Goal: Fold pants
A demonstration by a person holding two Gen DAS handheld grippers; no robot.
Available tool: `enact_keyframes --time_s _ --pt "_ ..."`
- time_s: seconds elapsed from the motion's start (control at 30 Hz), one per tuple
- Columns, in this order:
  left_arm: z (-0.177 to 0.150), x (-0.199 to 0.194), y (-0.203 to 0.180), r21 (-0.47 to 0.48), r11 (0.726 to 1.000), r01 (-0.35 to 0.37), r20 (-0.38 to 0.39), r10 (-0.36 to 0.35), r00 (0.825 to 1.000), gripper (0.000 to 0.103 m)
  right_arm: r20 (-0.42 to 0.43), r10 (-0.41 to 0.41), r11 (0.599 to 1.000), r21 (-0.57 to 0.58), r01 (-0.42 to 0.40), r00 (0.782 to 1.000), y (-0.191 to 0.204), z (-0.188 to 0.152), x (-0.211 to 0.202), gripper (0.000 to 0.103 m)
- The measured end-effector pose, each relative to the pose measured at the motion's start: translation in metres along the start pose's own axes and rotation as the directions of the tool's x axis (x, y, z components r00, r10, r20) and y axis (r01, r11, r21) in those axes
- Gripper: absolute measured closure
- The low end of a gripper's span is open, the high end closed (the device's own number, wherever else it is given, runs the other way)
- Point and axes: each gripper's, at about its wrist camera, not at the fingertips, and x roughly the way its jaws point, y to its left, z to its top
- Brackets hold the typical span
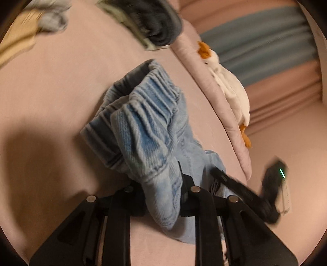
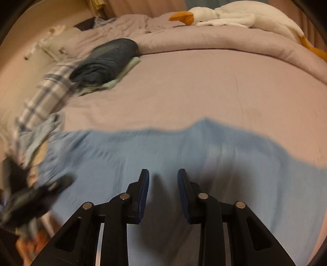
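The light blue denim pants (image 1: 147, 122) hang bunched from my left gripper (image 1: 161, 184), which is shut on the fabric near the gathered elastic waistband, above the pink bed. In the right wrist view the pants (image 2: 163, 151) spread flat and blurred across the sheet. My right gripper (image 2: 163, 180) is open and empty just above them. The other gripper shows as a dark blurred shape at the right of the left wrist view (image 1: 271, 194) and at the lower left of the right wrist view (image 2: 34, 200).
A pink bed sheet (image 2: 204, 86) covers the surface. A folded dark garment stack (image 2: 106, 59) lies at the back left, with plaid cloth (image 2: 47, 96) beside it. A white goose plush (image 2: 235, 18) lies on the rolled duvet (image 2: 224, 41) at the back.
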Motion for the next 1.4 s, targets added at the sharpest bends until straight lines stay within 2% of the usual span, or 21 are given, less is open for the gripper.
enact_keyframes --time_s 0.03,0.07,0.1,0.2,0.3,0.37,0.5,0.73,0.8,0.83,0.87,0.93,1.0,1.03,1.07,1.1,1.17,1.23,1.3,1.37,1.4 --pt "0.0 -0.002 -0.005 0.034 0.999 -0.008 0.008 0.007 1.0 0.084 -0.018 -0.028 1.0 -0.001 0.028 0.999 0.0 0.006 0.009 0.081" --pt "0.0 -0.002 -0.009 0.064 0.998 -0.016 0.016 0.015 1.0 0.084 -0.085 -0.066 0.998 0.01 0.067 0.994 -0.003 0.012 0.029 0.082" --pt "-0.001 -0.002 -0.013 0.095 0.995 -0.028 0.025 0.026 0.999 0.084 -0.127 -0.061 0.998 0.016 0.064 0.99 -0.005 0.013 0.04 0.082" --pt "-0.004 -0.004 -0.02 0.145 0.989 -0.033 0.037 0.028 0.999 0.084 -0.152 -0.07 0.998 -0.017 0.068 0.986 0.0 0.017 0.038 0.082" --pt "-0.004 -0.002 -0.017 0.154 0.987 -0.034 0.037 0.028 0.999 0.084 -0.169 -0.073 0.997 -0.023 0.07 0.983 0.007 0.004 0.027 0.082" --pt "-0.005 -0.002 -0.017 0.161 0.986 -0.042 0.037 0.036 0.999 0.084 -0.175 -0.042 0.999 -0.016 0.04 0.984 0.015 -0.017 0.016 0.082" --pt "-0.006 -0.001 -0.024 0.185 0.981 -0.064 0.045 0.057 0.997 0.084 -0.168 -0.04 0.997 -0.077 0.027 0.985 0.037 -0.064 -0.006 0.082" --pt "-0.01 -0.003 -0.046 0.271 0.958 -0.09 0.066 0.075 0.995 0.084 -0.213 0.049 0.997 -0.046 -0.06 0.976 0.04 -0.118 -0.042 0.082" --pt "-0.009 -0.006 -0.051 0.279 0.957 -0.082 0.071 0.064 0.995 0.084 -0.183 0.121 0.993 0.019 -0.12 0.976 0.029 -0.12 -0.062 0.082" --pt "-0.008 -0.008 -0.057 0.288 0.955 -0.076 0.075 0.057 0.996 0.084 -0.141 0.124 0.992 0.029 -0.121 0.982 0.023 -0.119 -0.072 0.082" --pt "-0.009 -0.008 -0.06 0.294 0.953 -0.073 0.077 0.053 0.996 0.084 -0.071 0.078 0.997 0.016 -0.077 0.994 0.018 -0.116 -0.084 0.082" --pt "-0.009 -0.009 -0.072 0.316 0.947 -0.061 0.081 0.038 0.996 0.083 0.018 -0.045 0.999 0.017 0.044 0.999 0.005 -0.109 -0.091 0.082" --pt "-0.012 -0.009 -0.084 0.337 0.94 -0.051 0.083 0.024 0.996 0.083 0.005 -0.025 0.994 0.107 0.024 1.0 -0.012 -0.106 -0.077 0.082" --pt "-0.013 -0.008 -0.092 0.352 0.935 -0.041 0.081 0.014 0.997 0.084 -0.051 -0.002 0.992 0.129 0.009 0.999 -0.018 -0.109 -0.059 0.082" --pt "-0.016 -0.007 -0.101 0.371 0.928 -0.03 0.077 0.001 0.997 0.084 -0.064 -0.002 0.991 0.135 0.011 0.998 -0.019 -0.115 -0.045 0.083" --pt "-0.019 -0.006 -0.108 0.388 0.922 -0.023 0.075 -0.007 0.997 0.084 -0.023 0.001 0.99 0.139 0.003 1.0 -0.019 -0.118 -0.045 0.083" --pt "-0.025 -0.002 -0.125 0.428 0.904 -0.001 0.058 -0.027 0.998 0.084 -0.025 0.036 0.98 0.198 -0.03 0.999 -0.025 -0.118 -0.047 0.083" --pt "-0.034 0.005 -0.144 0.472 0.881 0.021 0.032 -0.04 0.999 0.084 -0.014 0.145 0.943 0.305 -0.133 0.989 -0.045 -0.118 -0.05 0.083" --pt "-0.042 0.014 -0.157 0.512 0.858 0.034 0.006 -0.043 0.999 0.083 0.07 0.286 0.842 0.458 -0.285 0.956 -0.07 -0.127 -0.055 0.079" --pt "-0.055 0.029 -0.17 0.553 0.832 0.048 -0.032 -0.036 0.999 0.08 0.222 0.378 0.691 0.578 -0.434 0.899 -0.102 -0.143 -0.063 0.061" --pt "-0.063 0.039 -0.175 0.572 0.819 0.052 -0.057 -0.023 0.998 0.075 0.285 0.391 0.624 0.617 -0.48 0.875 -0.115 -0.151 -0.067 0.059"
